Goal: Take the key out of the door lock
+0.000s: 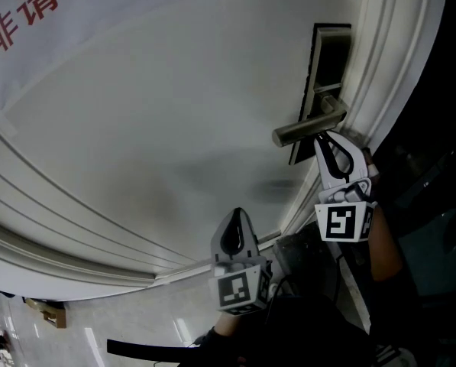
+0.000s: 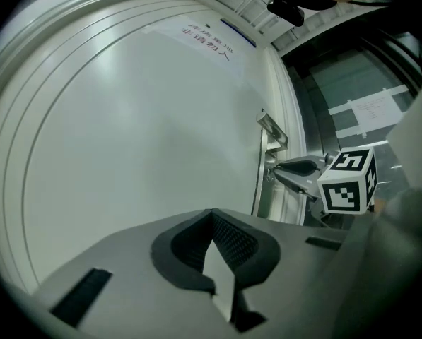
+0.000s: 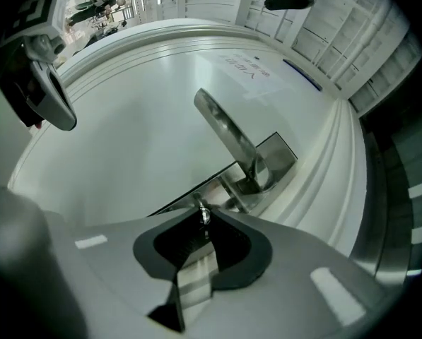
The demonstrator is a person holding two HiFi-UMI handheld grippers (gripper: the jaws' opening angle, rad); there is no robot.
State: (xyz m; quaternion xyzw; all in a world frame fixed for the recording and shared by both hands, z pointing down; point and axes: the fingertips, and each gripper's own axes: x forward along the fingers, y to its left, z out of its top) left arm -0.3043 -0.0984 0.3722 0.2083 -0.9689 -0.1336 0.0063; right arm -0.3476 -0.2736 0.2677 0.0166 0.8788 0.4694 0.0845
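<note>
Only the right gripper view shows the key (image 3: 203,214), pinched by the right gripper's (image 1: 320,138) fingers; the left gripper's (image 1: 237,213) fingers are pressed together.

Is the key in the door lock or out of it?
In, it seems. The right gripper view shows the key against the lock plate, pinched at the right hand-held gripper's tips.
</note>
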